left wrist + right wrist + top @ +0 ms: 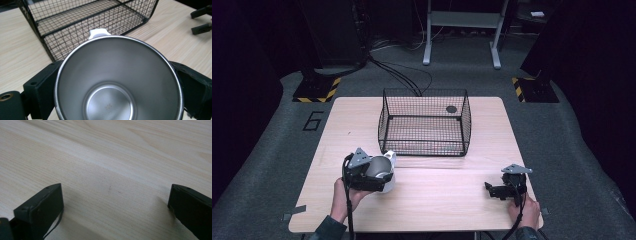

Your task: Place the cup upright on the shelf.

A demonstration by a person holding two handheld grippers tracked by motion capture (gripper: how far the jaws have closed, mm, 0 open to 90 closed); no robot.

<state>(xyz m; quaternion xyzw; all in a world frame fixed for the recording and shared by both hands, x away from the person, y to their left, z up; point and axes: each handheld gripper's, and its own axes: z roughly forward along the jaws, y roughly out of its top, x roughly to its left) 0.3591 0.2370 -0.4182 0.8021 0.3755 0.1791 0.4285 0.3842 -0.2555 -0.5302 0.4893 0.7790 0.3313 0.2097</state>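
steel cup (pixel 117 82) clamped between left gripper (pixel 371 175) jaws, just before wire basket (pixel 424 122), right gripper (pixel 498 190) wide, empty

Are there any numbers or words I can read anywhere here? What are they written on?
"6": a big dark number marked on the grey floor, left of the table.
No readable text on the metal cup, the wire basket or the hand-held grippers.

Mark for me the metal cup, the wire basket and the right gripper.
metal cup (pixel 117 82): left gripper view, inner wall above its bottom.
wire basket (pixel 424 148): high view, near mesh wall.
right gripper (pixel 490 189): high view, midway between its fingertips.
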